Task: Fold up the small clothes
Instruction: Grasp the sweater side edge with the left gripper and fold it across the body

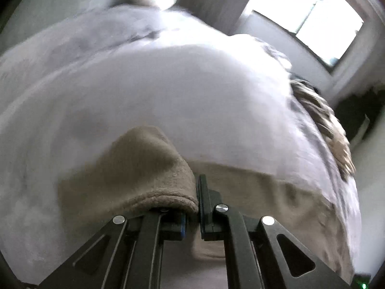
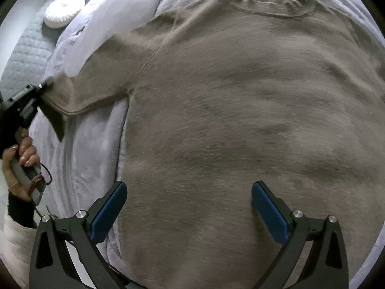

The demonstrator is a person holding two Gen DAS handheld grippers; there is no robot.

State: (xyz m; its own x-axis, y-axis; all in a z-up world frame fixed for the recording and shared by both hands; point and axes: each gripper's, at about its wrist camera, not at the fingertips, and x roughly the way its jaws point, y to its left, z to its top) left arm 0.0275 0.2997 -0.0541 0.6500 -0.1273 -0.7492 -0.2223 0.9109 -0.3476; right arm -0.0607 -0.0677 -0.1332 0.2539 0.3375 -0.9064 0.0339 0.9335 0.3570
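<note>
A tan fleece sweater (image 2: 240,120) lies spread flat on a pale lavender blanket (image 2: 84,144), neckline at the top. Its left sleeve (image 2: 101,72) stretches out to the left, where my left gripper (image 2: 45,89) is shut on the cuff. In the left wrist view the cuff (image 1: 144,168) bunches over the closed jaws of that gripper (image 1: 198,192), lifted a little off the blanket (image 1: 168,84). My right gripper (image 2: 190,187) hangs open just over the sweater's lower body, blue pads (image 2: 109,212) wide apart with nothing between them.
A white round cushion (image 2: 63,10) and a grey quilted cover (image 2: 26,55) lie at the bed's far left. A person's hand (image 2: 21,154) holds the left gripper's handle. A brown patterned cloth (image 1: 320,120) hangs at the bed's right edge below a bright window (image 1: 308,16).
</note>
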